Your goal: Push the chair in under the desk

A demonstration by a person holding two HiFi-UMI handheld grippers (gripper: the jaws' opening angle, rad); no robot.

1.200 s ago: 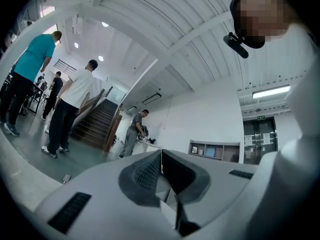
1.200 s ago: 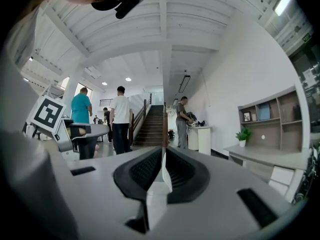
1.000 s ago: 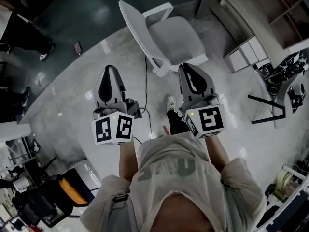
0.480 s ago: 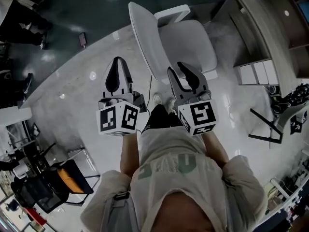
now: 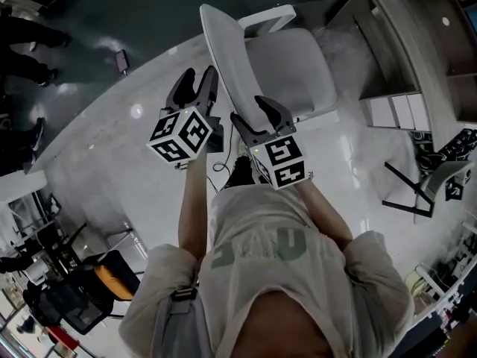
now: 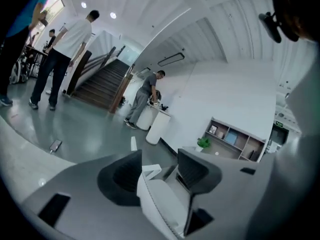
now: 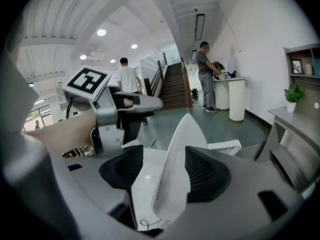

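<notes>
The left gripper (image 5: pixel 200 82) and right gripper (image 5: pixel 253 114) have come forward and their jaws, opening, now straddle the backrest (image 5: pixel 223 54) unclamped, so the chair (image 5: pixel 287 66), still standing clear of the desk (image 5: pixel 387 32), seems ready for pushing

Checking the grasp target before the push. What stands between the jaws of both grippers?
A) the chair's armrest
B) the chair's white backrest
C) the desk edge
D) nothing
B: each gripper view shows the thin white backrest standing between that gripper's two jaws. The left gripper and the right gripper are both opening their jaws around it, and the pads are not clamped on it.
</notes>
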